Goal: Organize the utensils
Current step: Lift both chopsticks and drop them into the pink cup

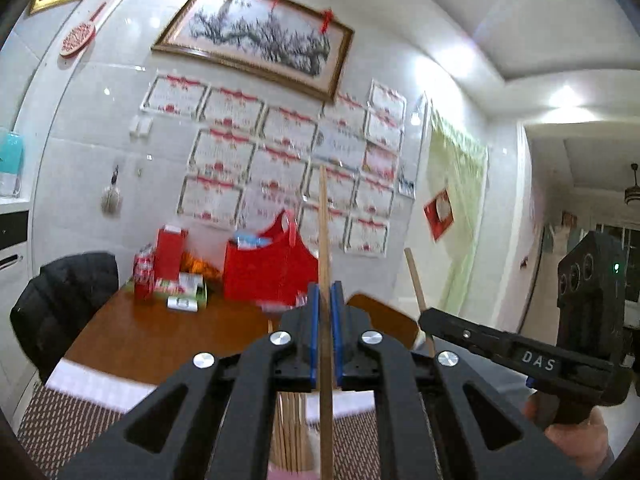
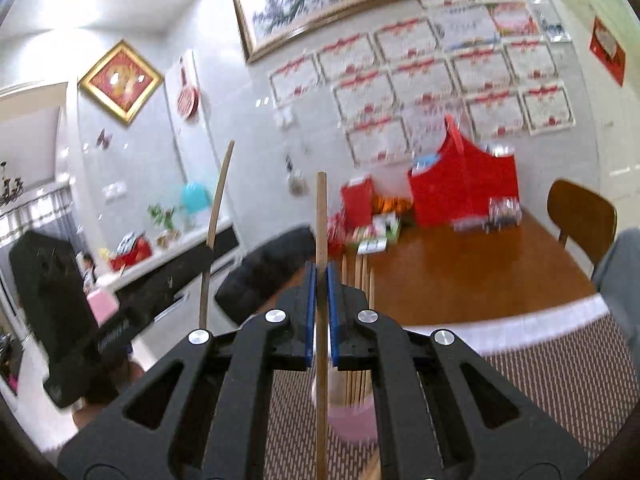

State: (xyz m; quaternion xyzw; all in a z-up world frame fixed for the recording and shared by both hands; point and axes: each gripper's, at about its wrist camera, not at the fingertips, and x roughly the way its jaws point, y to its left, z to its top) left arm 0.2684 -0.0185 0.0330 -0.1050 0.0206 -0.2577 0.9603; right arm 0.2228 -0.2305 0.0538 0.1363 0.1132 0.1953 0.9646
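Left wrist view shows the left gripper (image 1: 325, 300) with its jaws clamped narrow on a wooden chopstick (image 1: 324, 240), which stands upright between the blue pads (image 1: 314, 332) and rises above them against the tiled wall. To its right the right gripper (image 1: 426, 314) reaches in from the side, jaws pinched on a second chopstick (image 1: 414, 276) that leans slightly; a hand (image 1: 576, 436) grips its handle at the lower right. Below the left jaws, a bundle of chopsticks (image 1: 290, 432) stands in a pink cup whose rim is barely visible at the bottom edge.

Right wrist view shows the same pair from the other side: the second chopstick is upright in the right jaws, and the bundle sits in the pink cup (image 2: 354, 420) on a woven placemat (image 2: 560, 392). Beyond lies the wooden surface (image 2: 460, 272) with a red bag (image 2: 460, 188) and small boxes near the wall
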